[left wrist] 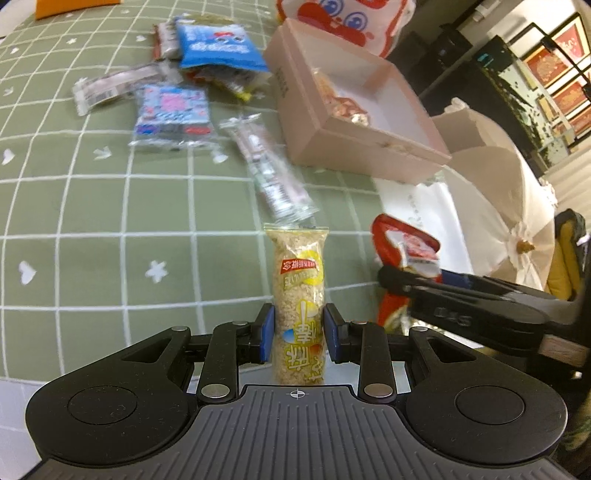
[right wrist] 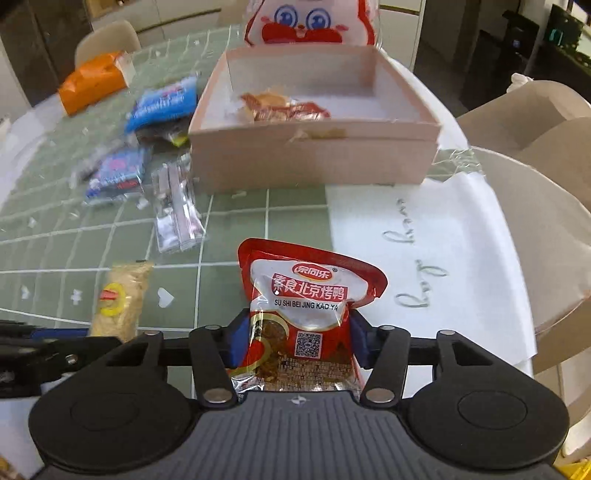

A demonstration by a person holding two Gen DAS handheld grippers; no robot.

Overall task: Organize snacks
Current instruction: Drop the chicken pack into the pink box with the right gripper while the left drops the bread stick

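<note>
Left tongs (left wrist: 299,338) up close, blue pads clenched on either side of a tan rice-crisp bar (left wrist: 299,302), which stands upright between them, its clear wrapper printed with a yellow and red label. Over on the other side, the right tongs (right wrist: 295,345) are clamped around a red snack pouch (right wrist: 306,314), gripped near its lower half, the top flaring out above the pads. The left camera catches that same pouch (left wrist: 402,251) off to its right, held in the black fingers of the other tool.

Beyond the bar, a long clear-wrapped snack stick (left wrist: 273,173) lies diagonally on the green grid-patterned surface (left wrist: 92,206). Further back sits a blue-and-pink packet (left wrist: 171,110), then a larger blue packet (left wrist: 218,46) resting on other wrappers.

To the right of those, the pink open box (right wrist: 314,162) rests on the surface, a few orange-red wrapped snacks (right wrist: 284,107) lying inside it near the front wall. A white sheet (right wrist: 424,258) with handwriting lies in front of the box's right corner. Behind the box stands a white-and-red cartoon bag (right wrist: 310,22), and far left, an orange package (right wrist: 92,85).
</note>
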